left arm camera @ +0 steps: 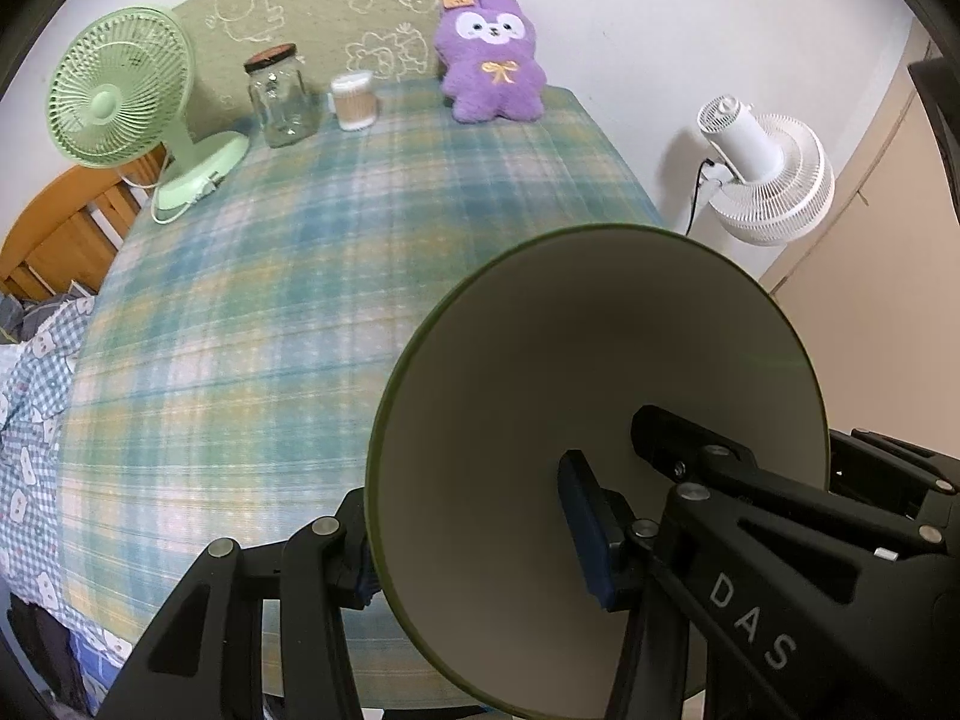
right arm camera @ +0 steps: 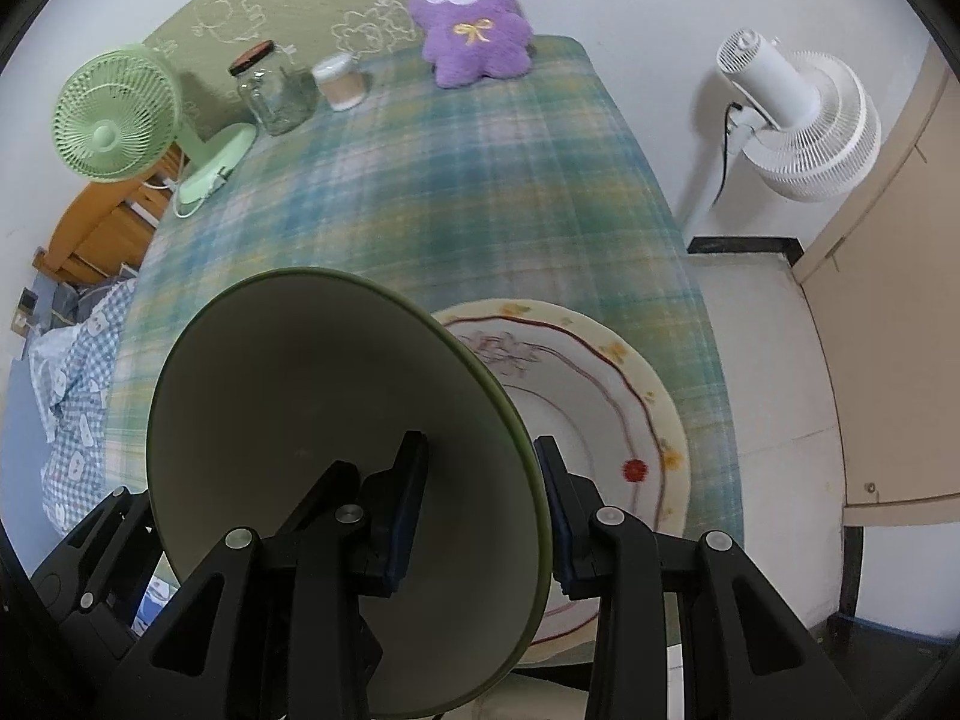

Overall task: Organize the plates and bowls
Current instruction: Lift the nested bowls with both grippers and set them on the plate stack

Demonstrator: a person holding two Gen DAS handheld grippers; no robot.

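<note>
In the left wrist view my left gripper [left arm camera: 474, 546] is shut on the rim of a green bowl [left arm camera: 570, 396] with a cream inside, tilted up above the plaid table [left arm camera: 300, 300]. In the right wrist view my right gripper [right arm camera: 480, 516] is shut on the rim of a second green bowl [right arm camera: 300, 396], also tilted and held over the table's near edge. Behind and under that bowl a white plate with a red line and flower pattern [right arm camera: 606, 396] lies on the tablecloth, partly hidden by the bowl.
At the table's far end stand a green desk fan [left arm camera: 120, 114], a glass jar [left arm camera: 279, 96], a small lidded cup [left arm camera: 354, 99] and a purple plush toy [left arm camera: 489, 60]. A white floor fan [left arm camera: 762, 174] stands right of the table. A bed with a checked cover [left arm camera: 30, 408] lies at the left.
</note>
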